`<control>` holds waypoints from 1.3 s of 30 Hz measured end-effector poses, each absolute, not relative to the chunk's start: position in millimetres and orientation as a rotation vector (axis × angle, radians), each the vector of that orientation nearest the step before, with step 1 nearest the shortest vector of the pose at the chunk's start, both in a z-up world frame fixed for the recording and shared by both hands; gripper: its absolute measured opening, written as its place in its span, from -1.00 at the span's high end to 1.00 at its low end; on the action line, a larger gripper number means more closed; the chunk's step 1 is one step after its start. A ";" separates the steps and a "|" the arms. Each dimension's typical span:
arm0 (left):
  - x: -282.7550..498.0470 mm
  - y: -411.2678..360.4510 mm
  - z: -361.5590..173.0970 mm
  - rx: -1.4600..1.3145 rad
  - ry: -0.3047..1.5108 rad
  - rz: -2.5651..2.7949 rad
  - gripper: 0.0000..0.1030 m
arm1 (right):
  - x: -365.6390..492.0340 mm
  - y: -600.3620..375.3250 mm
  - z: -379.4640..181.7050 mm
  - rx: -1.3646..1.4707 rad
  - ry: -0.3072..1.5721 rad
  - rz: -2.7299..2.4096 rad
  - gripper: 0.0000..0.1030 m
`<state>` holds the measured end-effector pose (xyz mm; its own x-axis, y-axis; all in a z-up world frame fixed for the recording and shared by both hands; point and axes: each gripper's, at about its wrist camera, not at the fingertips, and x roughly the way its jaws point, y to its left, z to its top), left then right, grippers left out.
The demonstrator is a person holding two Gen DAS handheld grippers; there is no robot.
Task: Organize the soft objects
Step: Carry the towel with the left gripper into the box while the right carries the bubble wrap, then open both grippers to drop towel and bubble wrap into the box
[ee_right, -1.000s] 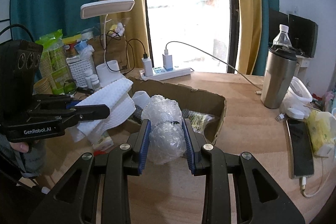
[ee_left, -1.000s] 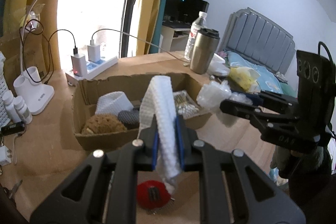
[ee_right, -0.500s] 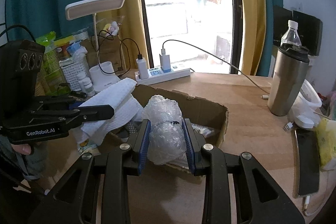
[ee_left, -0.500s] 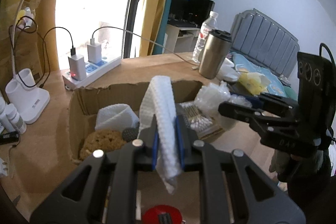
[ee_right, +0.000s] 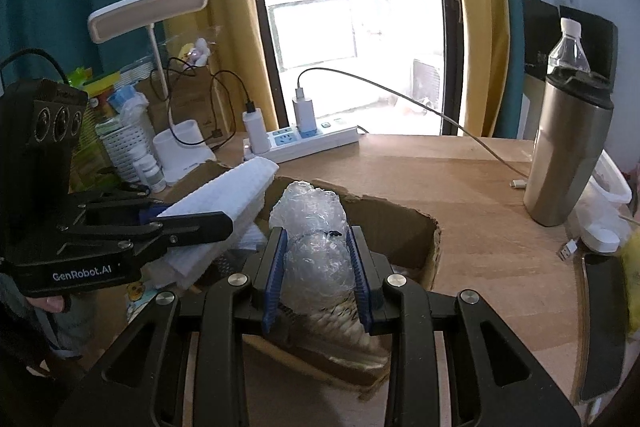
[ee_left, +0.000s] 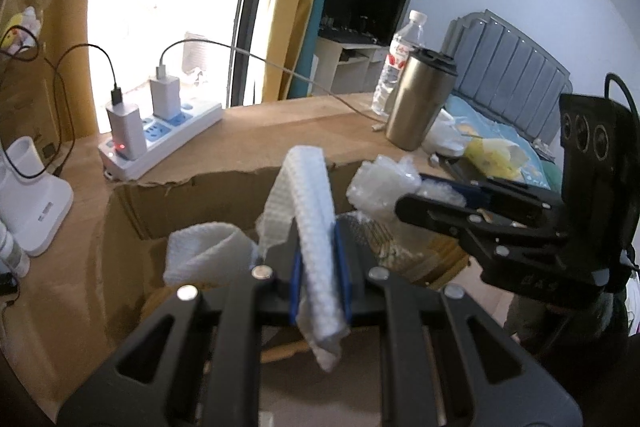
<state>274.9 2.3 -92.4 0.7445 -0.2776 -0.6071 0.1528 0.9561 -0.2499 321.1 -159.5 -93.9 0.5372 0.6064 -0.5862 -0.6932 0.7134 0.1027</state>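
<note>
My left gripper (ee_left: 320,267) is shut on a folded white waffle cloth (ee_left: 316,227) and holds it over the open cardboard box (ee_left: 168,203). The cloth also shows in the right wrist view (ee_right: 224,199), with the left gripper (ee_right: 208,223) beside it. My right gripper (ee_right: 316,267) is shut on a wad of clear bubble wrap (ee_right: 312,239) above the box's right part (ee_right: 404,227). In the left wrist view the right gripper (ee_left: 416,199) holds the bubble wrap (ee_left: 380,183) just right of the cloth. A second white cloth (ee_left: 204,255) lies inside the box.
A white power strip (ee_left: 160,139) with chargers lies behind the box. A steel tumbler (ee_right: 568,151) and a water bottle (ee_right: 568,47) stand at the right. A desk lamp (ee_right: 160,75) and small bottles (ee_right: 148,167) stand at the left. A phone (ee_right: 604,323) lies at the right edge.
Both grippers have moved forward toward and over the box, each still holding its object. The red item on the table has dropped out of the left wrist view.
</note>
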 end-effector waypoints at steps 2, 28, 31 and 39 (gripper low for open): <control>281.4 1.6 -95.8 -0.192 0.698 -0.238 0.70 | 326.7 -159.3 -96.3 -0.142 0.645 0.770 0.38; 310.7 -10.3 -126.6 -0.207 0.834 -0.260 -0.17 | 343.0 -158.2 -112.3 -0.179 0.688 0.660 0.02; 304.1 -7.0 -121.8 -0.233 0.815 -0.255 -0.32 | 339.1 -161.8 -108.1 -0.176 0.679 0.646 0.01; 286.5 -5.2 -108.7 -0.229 0.788 -0.227 -0.33 | 323.1 -171.5 -94.9 -0.168 0.655 0.627 0.01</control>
